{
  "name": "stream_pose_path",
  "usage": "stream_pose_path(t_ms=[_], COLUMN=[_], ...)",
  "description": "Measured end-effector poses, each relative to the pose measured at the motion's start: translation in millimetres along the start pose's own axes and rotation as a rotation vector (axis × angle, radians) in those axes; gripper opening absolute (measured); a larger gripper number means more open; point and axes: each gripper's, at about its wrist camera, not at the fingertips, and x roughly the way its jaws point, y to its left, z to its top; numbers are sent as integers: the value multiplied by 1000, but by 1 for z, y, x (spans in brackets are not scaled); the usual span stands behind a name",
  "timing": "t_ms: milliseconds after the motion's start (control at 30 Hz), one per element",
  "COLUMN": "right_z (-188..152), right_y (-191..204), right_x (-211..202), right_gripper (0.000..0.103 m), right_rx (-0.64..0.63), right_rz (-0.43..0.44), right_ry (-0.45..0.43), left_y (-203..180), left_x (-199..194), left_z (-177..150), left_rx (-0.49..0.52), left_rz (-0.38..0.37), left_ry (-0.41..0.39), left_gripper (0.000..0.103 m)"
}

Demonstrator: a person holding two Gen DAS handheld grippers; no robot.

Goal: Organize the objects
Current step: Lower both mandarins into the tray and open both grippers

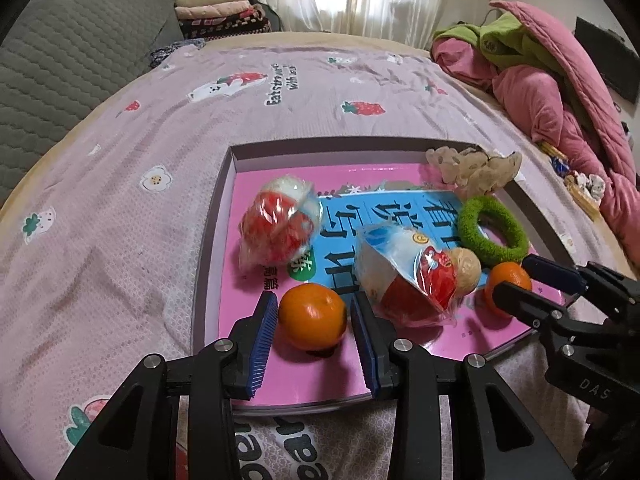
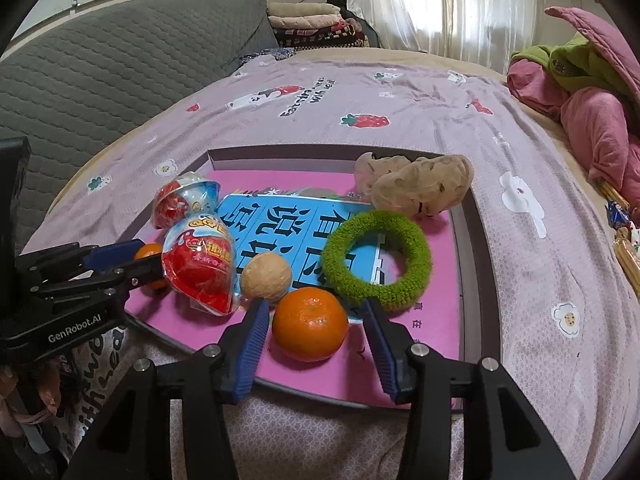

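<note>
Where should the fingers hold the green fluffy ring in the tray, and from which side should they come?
Grip the near arc of the green fluffy ring, one finger through the hole, the other outside. Come from above on the near side: it lies flat on the book, its far side is close to the beige scrunchie, and a tangerine sits near its front-left.

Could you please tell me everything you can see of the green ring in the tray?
The green ring is a fuzzy, towel-like fabric loop, probably a hair scrunchie, with an open centre. It lies flat on the pink and blue book inside the shallow tray, towards its right side. A beige scrunchie lies just behind it, a mandarin sits just in front.
</note>
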Motion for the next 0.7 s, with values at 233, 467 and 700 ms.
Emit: stream_pose_path(t_ms=[233, 467, 700], right_z=[0, 2, 2], right_y=[0, 0, 1], right_x=[-2, -3, -6], right_gripper=[53, 61, 64], right_rx=[1, 2, 2], right_rz=[-4, -3, -7], right_ry=[-7, -19, -32], left_y=[0, -3, -7], left_x=[-4, -12, -20], left_z=[1, 2, 2], left_rx=[4, 16, 31], left_rz=[6, 9, 14], left_ry=[-11, -26, -46], left_gripper=[43, 48, 57])
